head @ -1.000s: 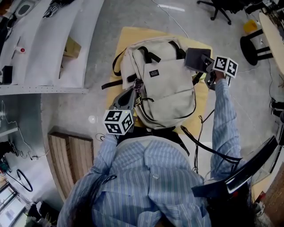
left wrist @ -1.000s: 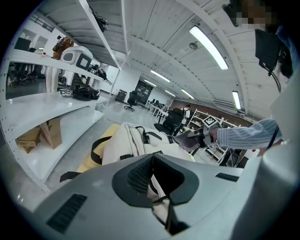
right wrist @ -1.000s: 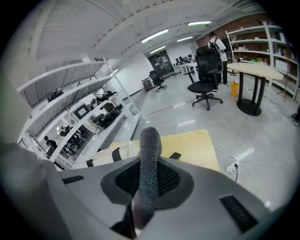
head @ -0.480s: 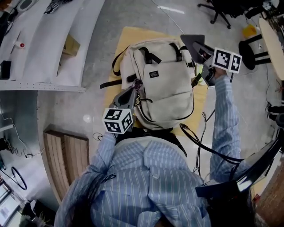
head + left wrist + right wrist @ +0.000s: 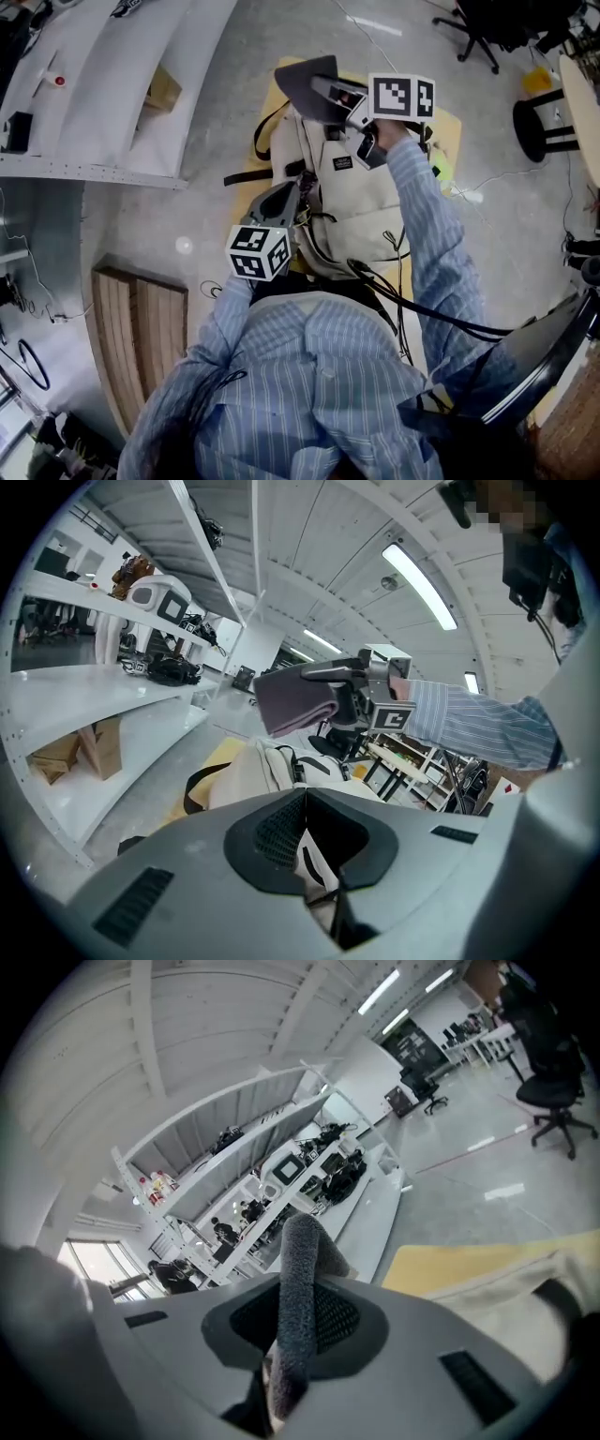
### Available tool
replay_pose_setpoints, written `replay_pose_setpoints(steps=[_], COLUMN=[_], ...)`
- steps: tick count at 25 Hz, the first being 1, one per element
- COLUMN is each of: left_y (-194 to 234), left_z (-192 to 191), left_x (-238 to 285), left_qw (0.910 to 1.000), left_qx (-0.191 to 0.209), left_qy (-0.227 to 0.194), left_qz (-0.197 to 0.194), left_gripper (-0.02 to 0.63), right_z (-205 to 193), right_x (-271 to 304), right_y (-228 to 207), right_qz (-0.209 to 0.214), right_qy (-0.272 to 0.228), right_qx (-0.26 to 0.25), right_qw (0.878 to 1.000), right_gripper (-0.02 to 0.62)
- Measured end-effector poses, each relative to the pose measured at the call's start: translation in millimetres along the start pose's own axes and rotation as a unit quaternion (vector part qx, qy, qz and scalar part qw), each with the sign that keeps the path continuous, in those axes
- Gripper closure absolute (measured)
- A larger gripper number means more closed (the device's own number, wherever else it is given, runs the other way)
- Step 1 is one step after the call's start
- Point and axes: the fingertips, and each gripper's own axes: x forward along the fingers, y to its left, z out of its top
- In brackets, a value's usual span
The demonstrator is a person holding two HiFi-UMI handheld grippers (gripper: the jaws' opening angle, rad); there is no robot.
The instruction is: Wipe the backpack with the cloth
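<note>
right tool [image 5: 322, 90] with cloth [image 5: 298, 79], top of backpack [image 5: 367, 202] out of sight behind

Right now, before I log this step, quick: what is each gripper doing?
Left gripper: shut on the beige fabric backpack.
Right gripper: shut on the dark grey folded cloth.

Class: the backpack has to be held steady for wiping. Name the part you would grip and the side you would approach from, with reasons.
Probably the black side strap on the backpack's left edge, approached from the left. The pack lies flat, face up, so its broad panel offers no pinch; the thin strap sticks out sideways, clear of the cloth in the right gripper.
</note>
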Motion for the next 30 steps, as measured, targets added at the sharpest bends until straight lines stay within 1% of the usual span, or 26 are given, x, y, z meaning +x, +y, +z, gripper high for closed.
replay_pose_setpoints(steps=[2, 4, 6, 8, 11, 15, 18, 20, 24, 30], left_y=[5.5, 10.4, 14.0, 18.5, 26.9, 29.7, 28.7, 27.1, 25.0, 23.0], left_z=[-1.9, -4.7, -6.4, -7.0, -6.9, -6.3, -6.4, -6.7, -8.4, -7.7], left_x=[-2.7, -6.3, -8.9, -10.5, -11.1, -6.9, -3.5, -1.5, 1.0, 6.8], left_qw=[1.0000, 1.0000, 0.9999, 0.9999, 0.9998, 0.9998, 0.9997, 0.9996, 0.9994, 0.9991], left_qx=[-0.001, 0.001, 0.001, -0.001, -0.003, -0.001, 0.002, 0.004, 0.005, 0.012], left_qy=[0.002, 0.006, 0.009, 0.011, 0.013, 0.017, 0.023, 0.027, 0.033, 0.037], left_qz=[0.004, 0.007, 0.011, 0.013, 0.014, 0.007, 0.001, -0.003, -0.009, -0.014], left_gripper=[0.601, 0.601, 0.601, 0.601, 0.601, 0.601, 0.601, 0.601, 0.601, 0.601], right_z=[-14.7, -26.8, -35.3, -41.3, -43.2, -37.4, -29.2, -24.5, -19.1, -23.5], right_x=[25.9, 44.1, 52.7, 52.5, 41.1, 10.0, -23.2, -47.7, -99.9, -169.2], right_y=[0.0, -8.9, -26.3, -49.0, -84.8, -128.9, -160.1, -178.7, -214.1, -253.9], right_qz=[0.012, 0.008, -0.015, -0.049, -0.103, -0.171, -0.225, -0.250, -0.293, -0.324], right_qy=[0.011, 0.017, 0.024, 0.029, 0.026, 0.019, 0.010, 0.002, -0.028, -0.089], right_qx=[0.036, 0.067, 0.084, 0.094, 0.093, 0.075, 0.060, 0.063, 0.093, 0.171], right_qw=[0.999, 0.998, 0.996, 0.994, 0.990, 0.982, 0.973, 0.966, 0.951, 0.926], right_gripper=[0.541, 0.541, 0.541, 0.541, 0.541, 0.541, 0.541, 0.541, 0.541, 0.541])
